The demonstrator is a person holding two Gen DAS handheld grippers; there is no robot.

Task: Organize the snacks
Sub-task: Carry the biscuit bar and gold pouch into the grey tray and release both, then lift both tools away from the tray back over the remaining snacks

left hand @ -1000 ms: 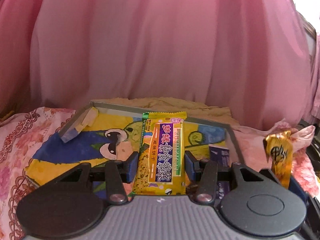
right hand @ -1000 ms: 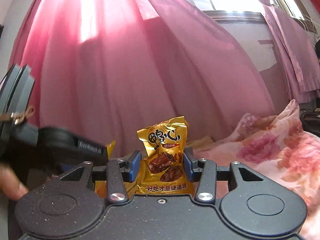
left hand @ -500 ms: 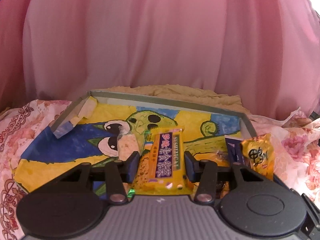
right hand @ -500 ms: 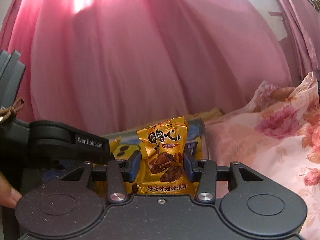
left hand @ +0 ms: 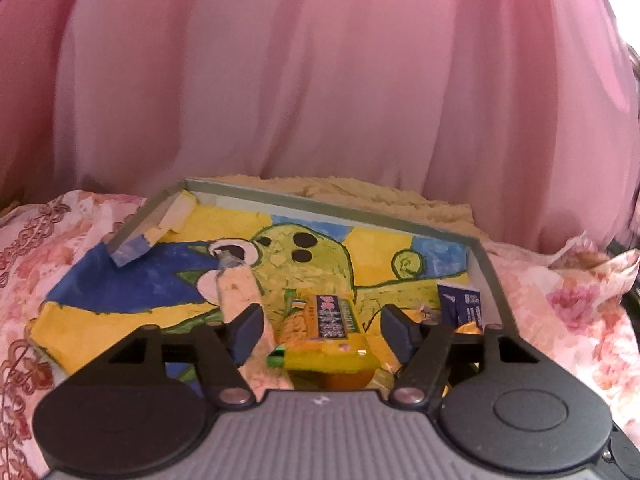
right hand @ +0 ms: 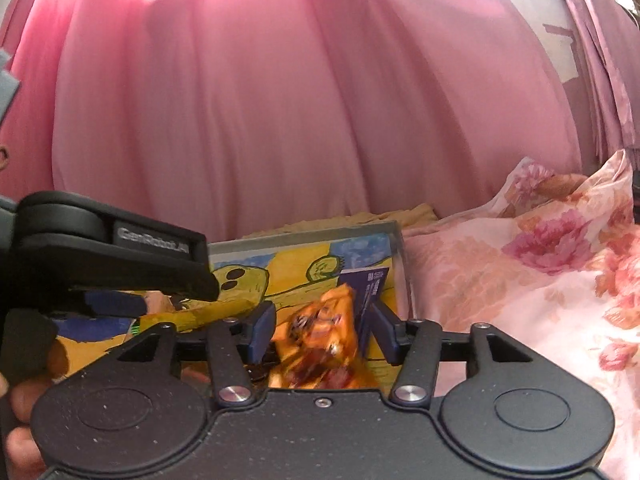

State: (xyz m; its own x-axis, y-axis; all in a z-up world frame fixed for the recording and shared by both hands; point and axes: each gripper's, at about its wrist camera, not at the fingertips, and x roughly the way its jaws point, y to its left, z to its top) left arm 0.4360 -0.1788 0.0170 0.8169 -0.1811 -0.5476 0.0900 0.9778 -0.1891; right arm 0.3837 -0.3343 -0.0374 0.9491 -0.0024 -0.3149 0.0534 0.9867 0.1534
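Observation:
A shallow box [left hand: 484, 264] with a painted yellow, blue and green bottom lies on a floral sheet. My left gripper [left hand: 322, 320] stands open over its near part. A yellow snack bar with a purple label [left hand: 332, 332] lies loose between the spread fingers, touching neither. My right gripper [right hand: 323, 320] is open too, over the box's right side [right hand: 400, 256]. A blurred golden snack pack [right hand: 320, 344] sits between its fingers, free of both pads. The left gripper's body [right hand: 120, 256] shows at the left of the right wrist view.
Inside the box lie a dark blue pack [left hand: 460, 304] near the right wall and a pale snack in clear wrap [left hand: 236, 284]. The box's left wall flap [left hand: 152, 232] is bent inward. Pink curtain [left hand: 320, 80] hangs behind; flowered bedding [right hand: 540, 280] spreads right. A hand [right hand: 16, 400] holds the left gripper.
Both grippers came down over the box and opened. The yellow bar and the golden pack, held upright before, have dropped out of the fingers into the box.

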